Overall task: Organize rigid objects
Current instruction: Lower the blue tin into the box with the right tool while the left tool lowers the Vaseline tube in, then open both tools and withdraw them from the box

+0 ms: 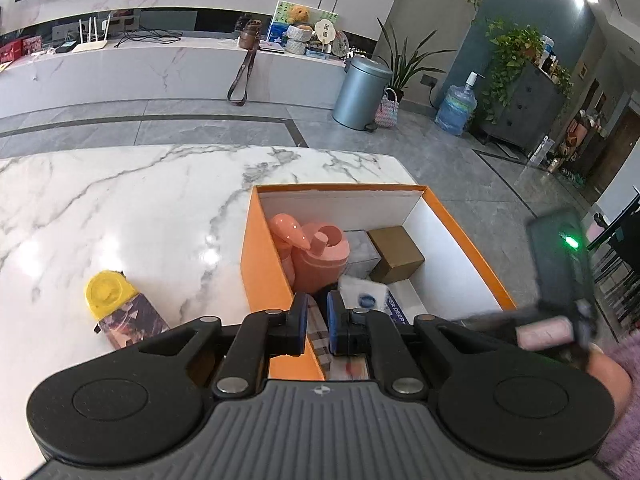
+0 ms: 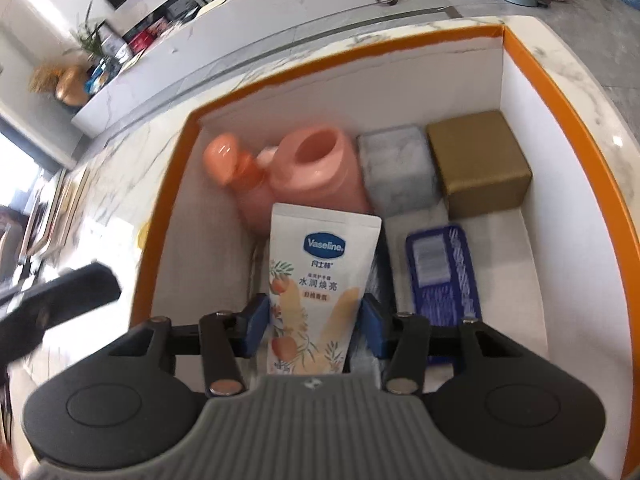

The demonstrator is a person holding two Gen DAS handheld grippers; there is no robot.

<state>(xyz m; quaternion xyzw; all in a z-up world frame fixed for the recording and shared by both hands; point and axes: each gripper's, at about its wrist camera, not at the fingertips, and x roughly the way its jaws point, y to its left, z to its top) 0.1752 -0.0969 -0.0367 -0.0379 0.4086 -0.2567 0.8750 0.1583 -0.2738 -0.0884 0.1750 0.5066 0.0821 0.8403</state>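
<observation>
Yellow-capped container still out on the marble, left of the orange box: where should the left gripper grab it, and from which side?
Grip the yellow-capped container across its patterned body just below the cap, coming down from above. It seems to lie tilted on the marble table, cap toward the far side. The left gripper, nearly shut with nothing clamped, must open first.

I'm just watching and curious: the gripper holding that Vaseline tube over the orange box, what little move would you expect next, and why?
Probably a short lowering, then letting go. The right gripper has the Vaseline tube between its pads, inside the orange box, over free floor in front of the pink container and beside the blue pack.
</observation>
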